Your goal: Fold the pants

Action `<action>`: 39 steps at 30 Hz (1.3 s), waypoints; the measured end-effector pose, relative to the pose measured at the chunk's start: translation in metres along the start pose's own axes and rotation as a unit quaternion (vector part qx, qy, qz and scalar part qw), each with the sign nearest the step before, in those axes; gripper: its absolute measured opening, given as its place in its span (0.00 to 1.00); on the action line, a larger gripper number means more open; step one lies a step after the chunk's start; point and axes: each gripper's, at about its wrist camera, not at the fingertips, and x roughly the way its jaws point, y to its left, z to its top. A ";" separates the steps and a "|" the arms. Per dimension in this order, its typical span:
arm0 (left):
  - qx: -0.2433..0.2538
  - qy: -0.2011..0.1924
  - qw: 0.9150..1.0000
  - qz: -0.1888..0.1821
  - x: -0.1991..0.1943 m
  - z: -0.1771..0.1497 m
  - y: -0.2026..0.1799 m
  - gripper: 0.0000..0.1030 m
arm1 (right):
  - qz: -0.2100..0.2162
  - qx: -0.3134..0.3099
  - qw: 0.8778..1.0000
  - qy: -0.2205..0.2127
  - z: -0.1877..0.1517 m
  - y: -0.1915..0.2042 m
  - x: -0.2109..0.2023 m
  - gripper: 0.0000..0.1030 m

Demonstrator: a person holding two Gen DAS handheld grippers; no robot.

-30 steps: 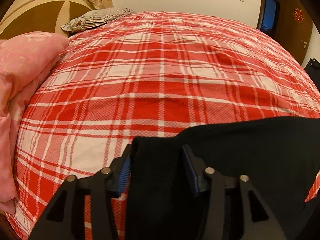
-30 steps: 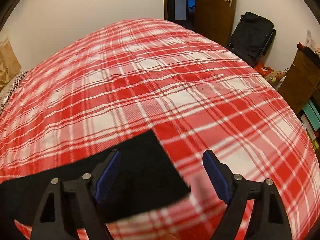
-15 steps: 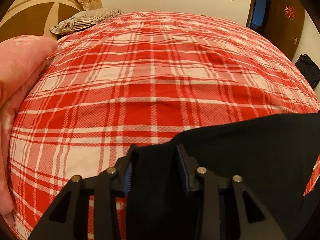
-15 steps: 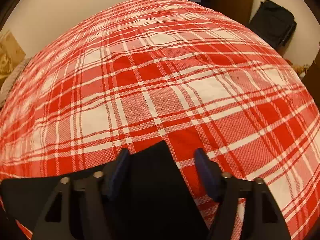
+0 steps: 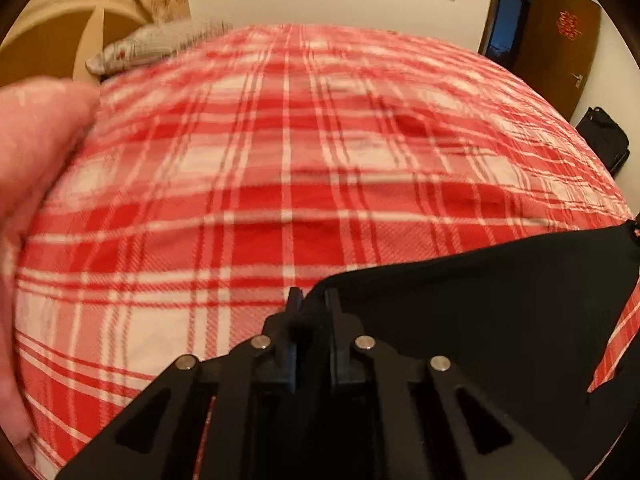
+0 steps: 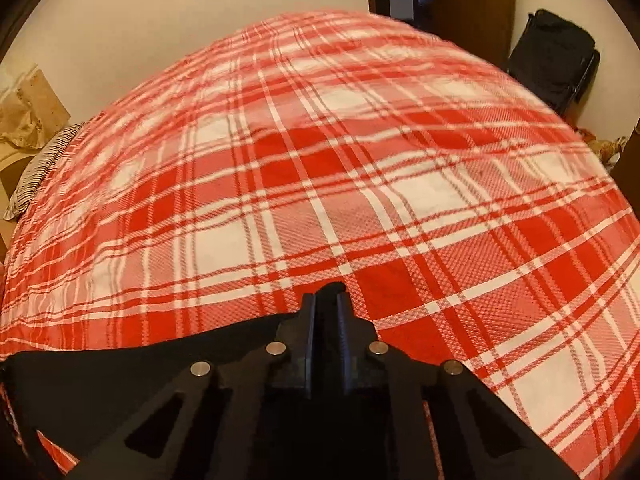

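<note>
Black pants (image 5: 480, 304) hang as a taut dark sheet over the red plaid bed. My left gripper (image 5: 312, 300) is shut on the left corner of the pants, and the cloth stretches away to the right. In the right wrist view the same pants (image 6: 132, 376) run off to the left. My right gripper (image 6: 326, 300) is shut on their right corner, a bit of cloth poking out past the fingertips. Both held corners are lifted off the bedspread. The rest of the pants lies below the frames.
The red and white plaid bedspread (image 5: 304, 160) fills both views. A pink quilt (image 5: 28, 184) is bunched at the left. A striped pillow (image 5: 156, 40) lies by the wooden headboard (image 5: 60, 40). A black bag (image 6: 552, 56) and a dark door (image 6: 472, 4) stand beyond the bed.
Both grippers went from open around the pants' corners to shut on them. The corners have risen off the bed and both views are blurred by motion.
</note>
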 end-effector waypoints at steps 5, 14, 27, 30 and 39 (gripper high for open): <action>0.010 -0.026 1.000 0.007 -0.017 0.003 -0.004 0.11 | -0.004 -0.005 1.000 -0.029 -0.001 0.001 -0.022 0.09; -0.005 -0.048 0.999 -0.010 -0.030 0.003 0.001 0.11 | 0.011 0.000 0.996 -0.085 -0.015 -0.005 -0.076 0.08; -0.025 -0.109 0.992 -0.058 -0.082 -0.012 0.008 0.11 | 0.063 0.020 0.985 -0.157 -0.066 -0.033 -0.147 0.08; -0.024 -0.125 0.990 -0.067 -0.096 -0.021 0.010 0.11 | 0.082 0.027 0.981 -0.173 -0.081 -0.044 -0.164 0.08; -0.010 -0.158 0.982 -0.099 -0.129 -0.067 0.012 0.11 | 0.101 0.038 0.975 -0.194 -0.139 -0.075 -0.205 0.07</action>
